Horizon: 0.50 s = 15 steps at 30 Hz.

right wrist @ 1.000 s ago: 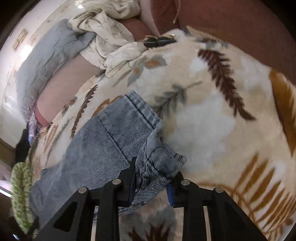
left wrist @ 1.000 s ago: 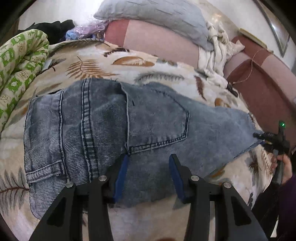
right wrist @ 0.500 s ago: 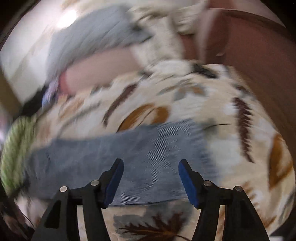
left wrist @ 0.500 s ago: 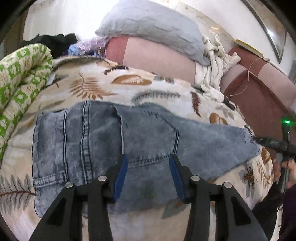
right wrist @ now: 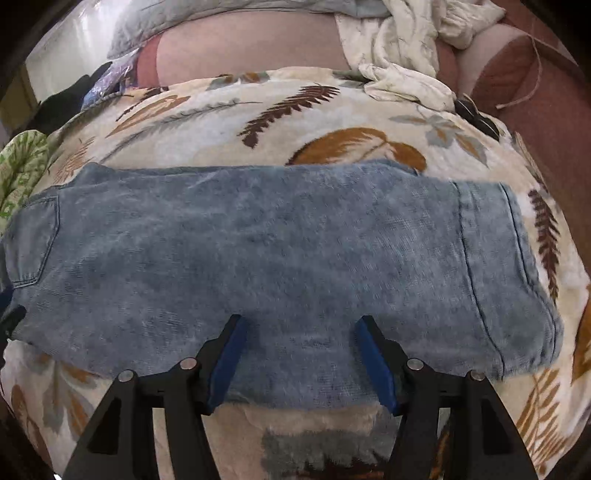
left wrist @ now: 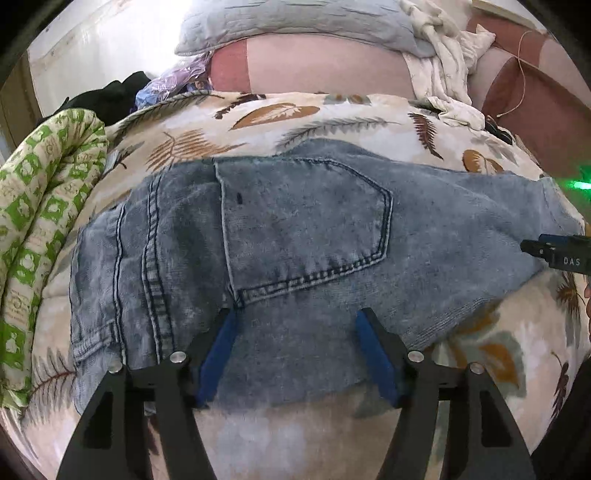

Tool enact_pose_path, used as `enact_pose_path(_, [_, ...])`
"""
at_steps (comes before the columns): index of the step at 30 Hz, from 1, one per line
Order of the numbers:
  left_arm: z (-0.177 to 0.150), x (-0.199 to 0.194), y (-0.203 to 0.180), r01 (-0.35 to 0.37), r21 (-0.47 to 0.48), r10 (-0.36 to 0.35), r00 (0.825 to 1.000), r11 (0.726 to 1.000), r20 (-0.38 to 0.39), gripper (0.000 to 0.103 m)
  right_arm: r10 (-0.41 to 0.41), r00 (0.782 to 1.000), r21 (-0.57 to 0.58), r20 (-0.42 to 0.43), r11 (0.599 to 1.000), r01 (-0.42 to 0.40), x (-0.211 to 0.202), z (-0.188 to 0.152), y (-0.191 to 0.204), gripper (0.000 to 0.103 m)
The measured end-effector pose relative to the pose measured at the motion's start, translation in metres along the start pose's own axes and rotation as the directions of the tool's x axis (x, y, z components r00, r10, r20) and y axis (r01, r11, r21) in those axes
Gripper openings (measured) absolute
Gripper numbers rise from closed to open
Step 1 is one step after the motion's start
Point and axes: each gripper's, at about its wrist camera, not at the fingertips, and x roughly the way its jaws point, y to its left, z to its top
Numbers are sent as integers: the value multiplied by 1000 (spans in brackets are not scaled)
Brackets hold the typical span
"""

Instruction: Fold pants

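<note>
A home bedroom: leaf-print blanket (left wrist: 258, 122), grey pillow (left wrist: 295, 22)

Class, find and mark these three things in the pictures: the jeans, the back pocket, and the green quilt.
jeans (right wrist: 280, 251): right wrist view, middle of the leg.
back pocket (left wrist: 306, 225): left wrist view, centre of the pocket panel.
green quilt (left wrist: 44, 206): left wrist view, rolled edge.

1. The left wrist view sits close above the waist end of the jeans (left wrist: 303, 236), looking steeply down and forward between its own fingers (left wrist: 218, 354) towards the pillows (left wrist: 295, 22) at the bed's far side.
2. The right wrist view hangs equally near over the leg end of the jeans (right wrist: 280, 258), facing the same way.
3. Both views share the denim's middle, its back pocket (left wrist: 306, 225), the leaf-print blanket (right wrist: 229, 107) and the green quilt (left wrist: 40, 206) at left.
</note>
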Motion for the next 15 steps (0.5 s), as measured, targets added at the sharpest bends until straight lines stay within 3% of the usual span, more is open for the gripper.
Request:
enact_pose_path(3, [-3,0,7,30,-26,-30,999,999,-14,68,-14,1000,-34,-19,999,13,-3,-9,2,66])
enact_pose_path(10, [-10,-2,6,24,-5,-24,1000,1000,-18,69,20,999,13,-37,1000,-20,-6,-21,-5,67])
enact_pose_path(15, [-5,-15,16,82,-80,-81,997,993,10,68,78,995,18,-70,997,-77,-15,-11,-13,67])
